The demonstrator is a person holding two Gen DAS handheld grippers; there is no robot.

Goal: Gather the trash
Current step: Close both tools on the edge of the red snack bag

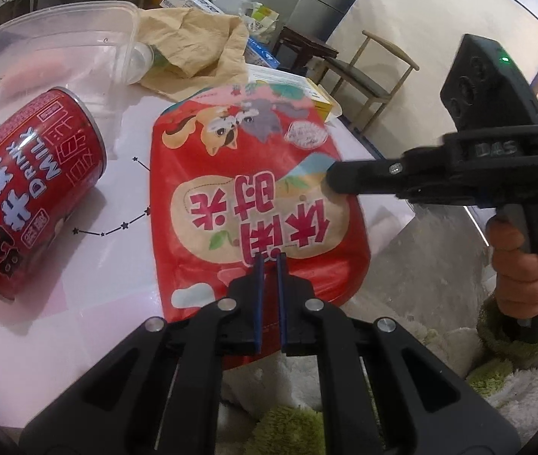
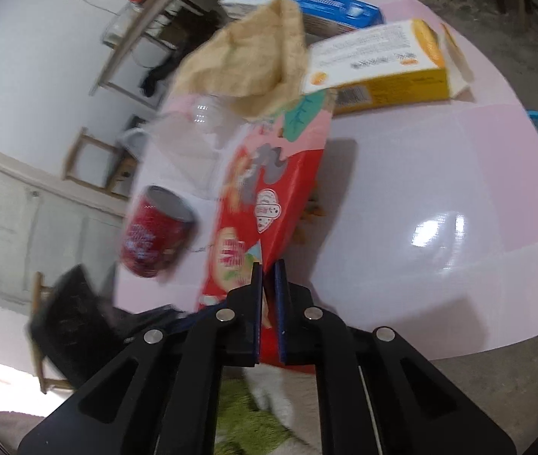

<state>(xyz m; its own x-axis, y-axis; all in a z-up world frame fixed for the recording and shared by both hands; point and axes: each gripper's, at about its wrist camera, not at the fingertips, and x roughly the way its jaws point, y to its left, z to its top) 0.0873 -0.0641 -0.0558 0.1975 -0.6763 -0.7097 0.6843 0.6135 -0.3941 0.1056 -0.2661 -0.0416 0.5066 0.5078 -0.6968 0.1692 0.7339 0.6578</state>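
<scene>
On the glossy pink-and-white table [image 2: 439,174], the flat red snack pouch [image 1: 253,204] hangs off the near edge, its long axis running away from both grippers, left gripper [image 1: 270,261] and right gripper [image 2: 267,269] each clamped on it.

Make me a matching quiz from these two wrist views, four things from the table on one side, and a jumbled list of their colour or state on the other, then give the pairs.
Things:
1. milk drink can
2. snack bag
3. plastic container
4. paper bag

Descriptions:
A. clear, see-through
B. brown and crumpled
C. red, lying on its side
D. red with cartoon animals, gripped by both the left gripper and the right gripper

Pairs: 1-C, 2-D, 3-A, 4-B
</scene>
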